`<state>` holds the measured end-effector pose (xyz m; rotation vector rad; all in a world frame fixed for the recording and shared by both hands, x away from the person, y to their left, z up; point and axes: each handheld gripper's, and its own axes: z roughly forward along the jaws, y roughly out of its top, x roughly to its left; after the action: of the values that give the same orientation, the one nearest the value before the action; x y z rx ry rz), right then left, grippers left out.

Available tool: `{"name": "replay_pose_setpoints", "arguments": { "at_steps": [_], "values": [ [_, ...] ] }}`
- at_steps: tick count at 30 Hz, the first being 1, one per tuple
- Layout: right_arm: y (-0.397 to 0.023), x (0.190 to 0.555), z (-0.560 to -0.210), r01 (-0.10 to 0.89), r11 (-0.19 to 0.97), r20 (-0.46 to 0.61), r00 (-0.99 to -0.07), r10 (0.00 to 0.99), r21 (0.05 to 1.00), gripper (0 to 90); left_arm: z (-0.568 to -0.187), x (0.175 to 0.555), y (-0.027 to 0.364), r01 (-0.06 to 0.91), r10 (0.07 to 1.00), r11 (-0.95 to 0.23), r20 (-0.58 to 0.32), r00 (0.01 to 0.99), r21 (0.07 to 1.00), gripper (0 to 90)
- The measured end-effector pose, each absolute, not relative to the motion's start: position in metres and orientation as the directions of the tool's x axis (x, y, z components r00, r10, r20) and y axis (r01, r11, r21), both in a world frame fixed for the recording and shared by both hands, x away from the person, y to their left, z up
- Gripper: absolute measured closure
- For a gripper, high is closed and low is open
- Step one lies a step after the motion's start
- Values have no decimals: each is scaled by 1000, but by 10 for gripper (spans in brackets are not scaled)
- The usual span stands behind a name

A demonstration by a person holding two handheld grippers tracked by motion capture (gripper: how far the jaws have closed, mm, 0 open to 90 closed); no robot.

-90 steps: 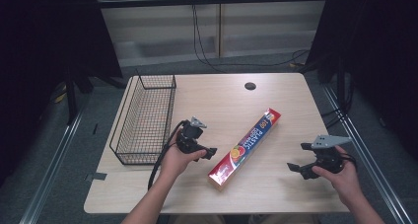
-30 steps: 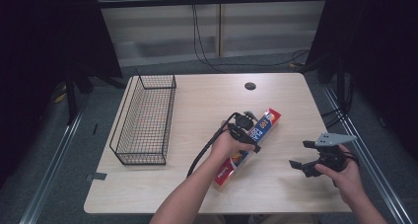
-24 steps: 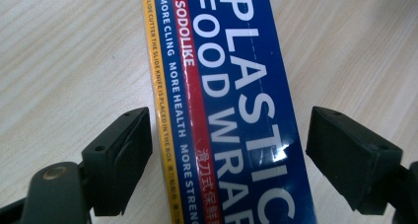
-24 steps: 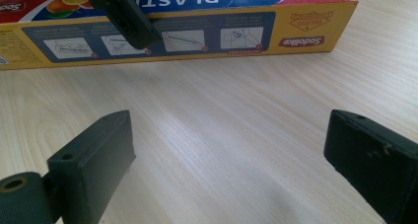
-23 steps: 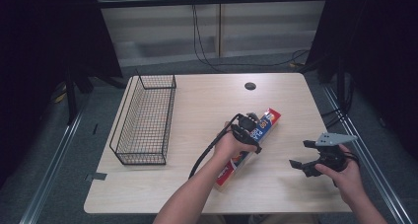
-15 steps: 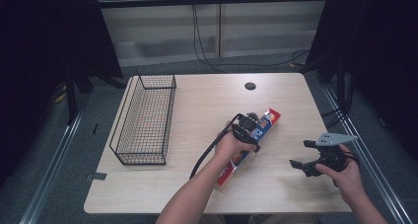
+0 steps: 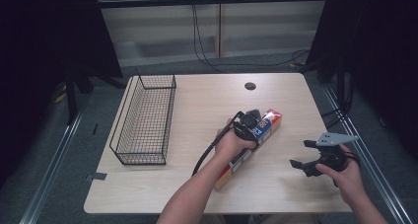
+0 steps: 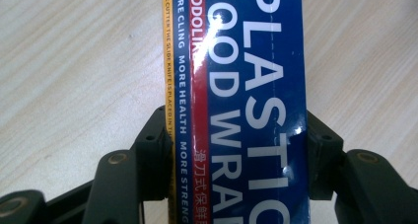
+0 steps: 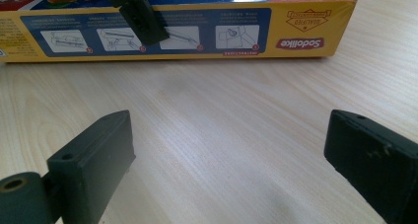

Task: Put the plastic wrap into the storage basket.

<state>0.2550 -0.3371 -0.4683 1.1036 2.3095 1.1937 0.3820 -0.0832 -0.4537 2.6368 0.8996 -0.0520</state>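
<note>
Worktop (image 7: 197, 100) pale wood, dark curtains round it, grey floor, cables at back wall. Wire basket (image 7: 145, 120) sits at the left side, nothing visible in it. Plastic wrap box (image 7: 268, 125) lies diagonally mid-worktop, well apart from basket. Left gripper (image 7: 249, 128) straddles box near its far end, fingers (image 8: 153, 145) clenched on both long sides of box (image 8: 246, 86). Right gripper (image 7: 315, 157) hovers at right, fingers (image 9: 98, 145) released, spread wide, holding nothing, box (image 9: 197, 31) ahead of it. Likely step: lift box. Grip is off-centre, so long end may droop; keep squeeze firm, raise level.
</note>
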Motion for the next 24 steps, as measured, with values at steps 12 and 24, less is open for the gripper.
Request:
{"name": "replay_pose_setpoints", "arguments": {
  "at_steps": [12,24],
  "values": [
    [-339,255,-468,489,343,70,-647,759,802,44,-433,390,-63,647,628,-699,-170,759,305,435],
    [-339,255,-467,486,345,67,-649,758,803,44,-412,398,-39,667,655,-684,-154,740,295,435]
  ]
}}
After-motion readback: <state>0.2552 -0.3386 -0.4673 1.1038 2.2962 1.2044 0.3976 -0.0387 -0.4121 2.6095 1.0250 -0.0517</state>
